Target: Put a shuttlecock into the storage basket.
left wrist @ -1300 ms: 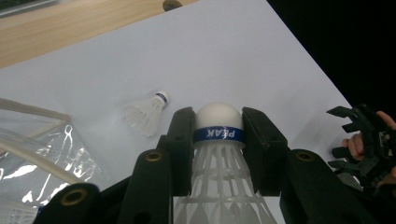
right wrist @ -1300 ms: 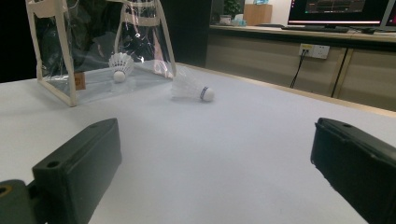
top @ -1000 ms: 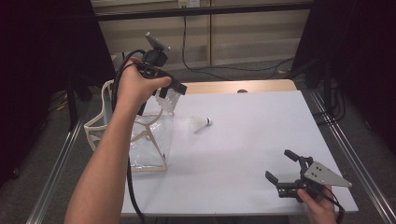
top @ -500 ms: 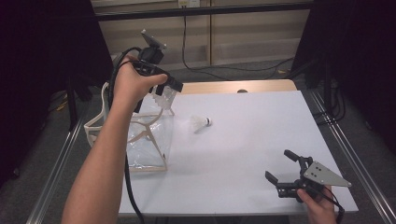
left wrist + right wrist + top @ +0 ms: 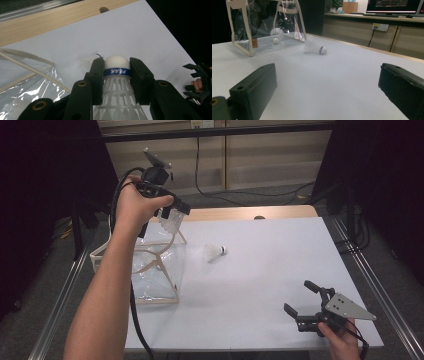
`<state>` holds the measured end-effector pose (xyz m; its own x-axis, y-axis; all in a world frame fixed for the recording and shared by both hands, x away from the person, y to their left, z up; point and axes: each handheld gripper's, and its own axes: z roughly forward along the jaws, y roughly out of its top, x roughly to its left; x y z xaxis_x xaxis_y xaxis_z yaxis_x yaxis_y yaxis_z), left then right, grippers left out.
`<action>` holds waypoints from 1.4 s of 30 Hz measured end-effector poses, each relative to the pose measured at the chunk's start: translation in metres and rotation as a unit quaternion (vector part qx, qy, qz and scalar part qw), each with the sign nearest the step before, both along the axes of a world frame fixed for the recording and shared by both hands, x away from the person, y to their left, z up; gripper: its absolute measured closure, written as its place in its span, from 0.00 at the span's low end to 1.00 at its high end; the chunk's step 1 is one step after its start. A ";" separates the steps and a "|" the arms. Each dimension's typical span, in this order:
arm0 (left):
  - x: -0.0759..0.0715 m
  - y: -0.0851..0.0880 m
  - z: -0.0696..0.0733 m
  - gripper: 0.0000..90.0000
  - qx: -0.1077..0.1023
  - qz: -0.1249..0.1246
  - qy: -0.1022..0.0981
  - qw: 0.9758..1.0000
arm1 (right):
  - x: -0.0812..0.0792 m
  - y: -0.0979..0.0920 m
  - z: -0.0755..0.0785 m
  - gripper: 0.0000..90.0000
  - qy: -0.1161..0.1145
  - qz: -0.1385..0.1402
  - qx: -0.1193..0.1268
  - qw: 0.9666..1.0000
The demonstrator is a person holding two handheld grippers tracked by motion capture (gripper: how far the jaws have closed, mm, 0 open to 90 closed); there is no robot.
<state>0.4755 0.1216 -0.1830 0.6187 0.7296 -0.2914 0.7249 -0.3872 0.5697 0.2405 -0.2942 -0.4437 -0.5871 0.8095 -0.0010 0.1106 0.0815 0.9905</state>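
A white table point(image 5: 260, 285) takes up most of the high view, with a strip of bare wood point(image 5: 240, 213) along its far edge. At its left end stands a clear plastic bag point(image 5: 150, 270) with cream edging and handles, its mouth turned upward. In the right gripper view one shuttlecock point(image 5: 276, 35) rests inside this bag, cork downward.

The person's left forearm point(image 5: 102, 300) reaches up from the bottom edge of the high view, and the left gripper point(image 5: 172, 212) hangs in the air above the bag's far corner. Its jaws are clamped on a white shuttlecock point(image 5: 117, 82): in the left gripper view the two black pads press on either side of the blue band just below the cork, and the plastic skirt runs back between the jaws.

The right gripper point(image 5: 302, 302) rests low over the near right corner of the table, held in the person's right hand point(image 5: 340, 340). Its jaws stand wide apart with nothing between them.

Another shuttlecock point(image 5: 215, 252) lies on its side on the table, just right of the bag and well apart from the right gripper, its cork pointing right.
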 end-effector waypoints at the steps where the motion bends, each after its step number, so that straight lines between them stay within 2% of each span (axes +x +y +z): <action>1: 0.000 0.001 0.000 0.73 0.000 0.003 0.000 1.000 | 0.000 0.000 0.000 0.02 0.000 0.001 0.000 1.000; 21: 0.005 0.017 -0.002 0.73 0.000 0.025 -0.007 1.000 | 0.000 0.000 0.000 0.02 0.002 0.001 0.001 1.000; 28: 0.006 0.022 -0.003 0.73 0.006 0.027 -0.003 1.000 | 0.000 0.000 0.000 0.02 0.001 0.002 0.001 1.000; 42: 0.010 0.035 -0.011 0.73 0.013 0.049 -0.001 0.999 | 0.000 0.000 0.000 0.02 0.001 0.001 0.001 1.000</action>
<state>0.4852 0.1568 -0.1936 0.5445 0.7942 -0.2697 0.7587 -0.3293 0.5621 0.2404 -0.2939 -0.4439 -0.5883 0.8086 0.0018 0.1133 0.0802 0.9903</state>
